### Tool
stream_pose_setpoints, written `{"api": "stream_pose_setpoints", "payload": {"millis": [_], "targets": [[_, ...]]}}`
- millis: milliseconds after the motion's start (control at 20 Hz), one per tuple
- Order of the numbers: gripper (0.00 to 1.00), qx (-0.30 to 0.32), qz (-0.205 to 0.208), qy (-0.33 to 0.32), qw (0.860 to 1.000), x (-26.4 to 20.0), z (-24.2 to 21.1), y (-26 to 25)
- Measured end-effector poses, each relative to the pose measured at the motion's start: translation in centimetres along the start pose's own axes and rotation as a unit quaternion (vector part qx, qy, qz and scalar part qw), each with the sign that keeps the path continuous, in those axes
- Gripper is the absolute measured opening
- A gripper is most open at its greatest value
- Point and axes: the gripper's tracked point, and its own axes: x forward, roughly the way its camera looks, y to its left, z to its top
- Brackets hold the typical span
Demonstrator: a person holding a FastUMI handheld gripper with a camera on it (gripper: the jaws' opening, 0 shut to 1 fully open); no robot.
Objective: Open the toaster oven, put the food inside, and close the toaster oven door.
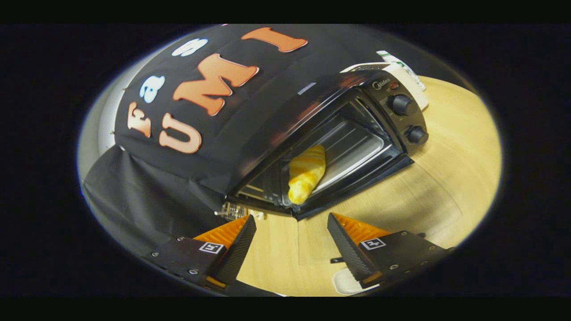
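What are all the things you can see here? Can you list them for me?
toaster oven: one, black, on the table beyond the fingers, door down and open
knobs: two, black, on the oven's panel
bread: one, yellow, inside the oven on its tray
tray: one, silvery, inside the oven
table: one, light wood, under everything
cloth: one, black, behind the oven
white thing: one, behind the oven, can't tell what
gripper: one, fingers open, holding nothing, just before the oven door

Even bright light, glare on the toaster oven (pixel 285 129) top, fisheye-warped, tilted edges.
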Motion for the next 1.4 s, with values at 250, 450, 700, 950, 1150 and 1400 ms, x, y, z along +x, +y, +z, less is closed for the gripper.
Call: {"api": "stream_pose_setpoints", "payload": {"millis": [250,450,700,950,1150,1400], "targets": [[0.96,-0.097,-0.071,0.061,0.991,-3.0,-4.4,-4.5],[0.96,-0.130,-0.130,0.109,0.977,-4.8,-7.1,-8.0],[0.96,-0.181,-0.190,0.155,0.952,-3.9,-8.7,-11.4],[0.97,-0.180,-0.199,0.181,0.946,-2.2,-9.6,-11.6],[0.97,-0.192,-0.196,0.202,0.940,-1.2,-10.3,-10.9],[0.97,-0.203,-0.205,0.200,0.937,-1.4,-9.7,-10.4]]}}
